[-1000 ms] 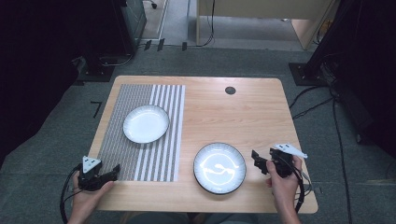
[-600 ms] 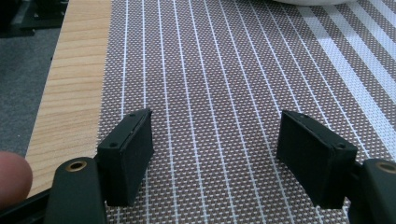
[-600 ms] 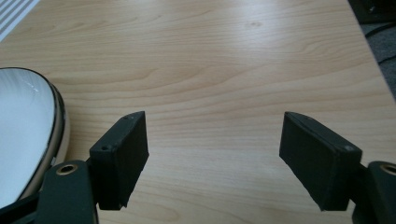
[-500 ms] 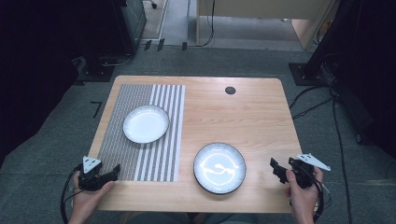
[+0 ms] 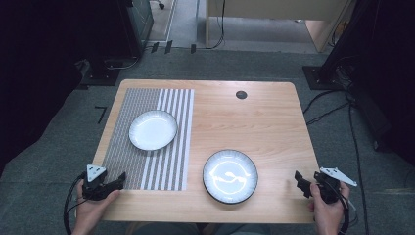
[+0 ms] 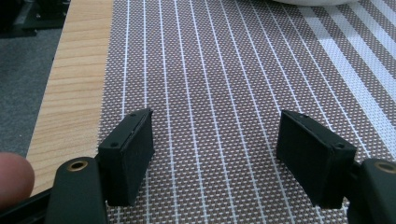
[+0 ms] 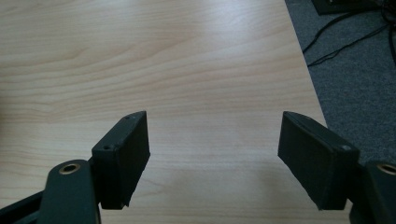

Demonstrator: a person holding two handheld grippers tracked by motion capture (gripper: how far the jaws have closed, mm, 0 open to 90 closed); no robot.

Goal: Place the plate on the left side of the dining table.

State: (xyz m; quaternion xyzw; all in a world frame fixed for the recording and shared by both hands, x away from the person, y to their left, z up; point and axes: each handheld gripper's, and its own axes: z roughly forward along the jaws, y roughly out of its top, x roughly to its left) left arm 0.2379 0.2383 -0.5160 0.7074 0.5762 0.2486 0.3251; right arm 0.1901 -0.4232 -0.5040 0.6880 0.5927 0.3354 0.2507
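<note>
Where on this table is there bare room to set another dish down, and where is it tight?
The widest free patch is the bare wood of the table, bordered by the striped placemat, the round black grommet and the dark-rimmed plate. The placemat's near half, below the white plate, is also free. It is tight between the dark-rimmed plate and the near edge.

This looks like a lab or office-style recording room. A light wooden table with rounded corners (image 5: 274, 122) stands on grey carpet flooring (image 5: 54, 161). Black cables (image 5: 337, 105) trail over the carpet past the table's right edge, and dark equipment stands (image 5: 105, 63) and another pale wooden desk (image 5: 274, 12) sit beyond its far edge.
</note>
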